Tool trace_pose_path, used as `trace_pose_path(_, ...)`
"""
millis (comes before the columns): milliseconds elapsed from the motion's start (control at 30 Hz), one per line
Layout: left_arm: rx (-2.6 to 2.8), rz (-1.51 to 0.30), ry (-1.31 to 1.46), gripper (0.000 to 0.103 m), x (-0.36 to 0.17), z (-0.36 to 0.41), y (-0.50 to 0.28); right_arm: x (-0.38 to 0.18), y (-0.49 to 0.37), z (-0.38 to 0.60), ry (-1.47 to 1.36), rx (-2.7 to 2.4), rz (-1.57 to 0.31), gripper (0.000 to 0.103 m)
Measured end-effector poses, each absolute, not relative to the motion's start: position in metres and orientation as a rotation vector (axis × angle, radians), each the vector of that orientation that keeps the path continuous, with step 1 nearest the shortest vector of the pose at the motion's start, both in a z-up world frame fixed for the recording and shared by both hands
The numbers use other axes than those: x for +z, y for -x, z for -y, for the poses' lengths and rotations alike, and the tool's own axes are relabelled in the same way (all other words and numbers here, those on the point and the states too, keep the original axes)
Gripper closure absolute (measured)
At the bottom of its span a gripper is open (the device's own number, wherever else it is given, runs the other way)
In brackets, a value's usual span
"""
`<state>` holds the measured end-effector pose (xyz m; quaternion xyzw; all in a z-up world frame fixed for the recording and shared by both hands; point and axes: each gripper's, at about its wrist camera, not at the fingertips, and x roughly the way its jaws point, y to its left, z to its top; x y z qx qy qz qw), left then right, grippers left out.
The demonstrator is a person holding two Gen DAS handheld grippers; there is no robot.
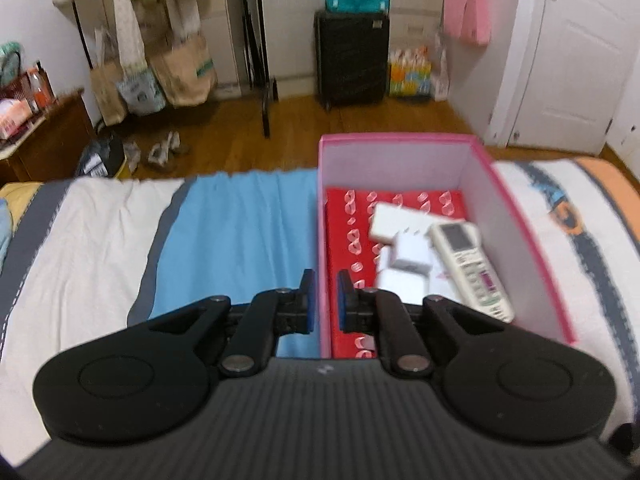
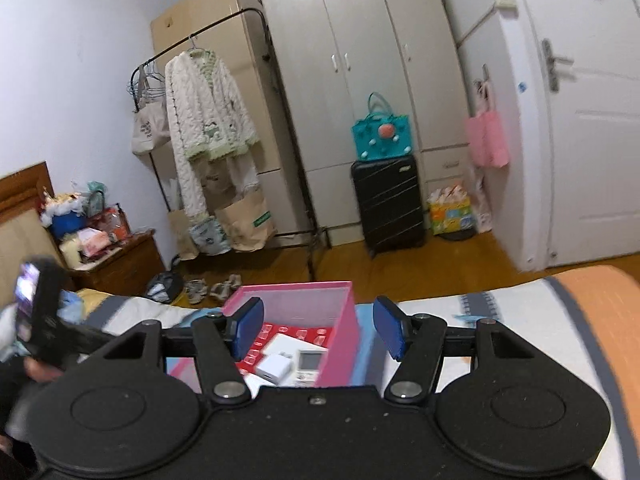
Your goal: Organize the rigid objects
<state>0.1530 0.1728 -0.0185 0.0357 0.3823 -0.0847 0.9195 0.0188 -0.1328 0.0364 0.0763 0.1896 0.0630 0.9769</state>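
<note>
A pink box [image 1: 516, 200] with a red patterned bottom sits on the bed. Inside lie a white remote control [image 1: 472, 264], a white charger plug [image 1: 412, 254] and flat white blocks [image 1: 390, 216]. My left gripper [image 1: 325, 300] straddles the box's left wall, jaws nearly shut with the wall between them; whether they pinch it I cannot tell. My right gripper [image 2: 318, 330] is open and empty, hovering over the box [image 2: 340, 332], its right wall between the fingers. The remote [image 2: 310, 362] and the plug [image 2: 276, 368] show inside.
The bed has a white, blue and orange cover [image 1: 236, 232]. Beyond the bed's edge are wooden floor, a black suitcase [image 2: 388, 204], a clothes rack [image 2: 208, 140], a nightstand [image 2: 116, 264] and a white door [image 2: 580, 140]. The left gripper's body [image 2: 36, 320] shows at far left.
</note>
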Motion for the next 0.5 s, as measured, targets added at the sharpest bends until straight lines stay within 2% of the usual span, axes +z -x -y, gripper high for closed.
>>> trace_pose_path(133, -0.174, -0.726, -0.052, 0.093, -0.002, -0.158, -0.119, 0.037, -0.006, 0.128, -0.096, 0.107, -0.359, 0.036)
trace_pose_path(233, -0.163, -0.685, -0.050, 0.092, 0.004, -0.143, -0.095, 0.035, 0.004, 0.128, -0.074, 0.101, -0.342, 0.029)
trace_pose_path(333, -0.171, -0.667, -0.009, 0.083, 0.004, -0.133, -0.076, 0.032, 0.008, 0.127, -0.079, 0.105, -0.345, 0.029)
trace_pose_path(433, -0.175, -0.639, 0.010, 0.069, 0.001, -0.123, -0.063, 0.032, 0.007, 0.125, -0.069, 0.092, -0.346, 0.027)
trace_pose_path(467, -0.190, -0.629, 0.005, 0.061, -0.001, -0.119, -0.060, 0.032, 0.007, 0.124, -0.062, 0.080, -0.336, 0.026)
trace_pose_path(500, -0.209, -0.626, -0.005, 0.057, -0.003, -0.116, -0.057, 0.031, 0.009, 0.123, -0.057, 0.067, -0.326, 0.022)
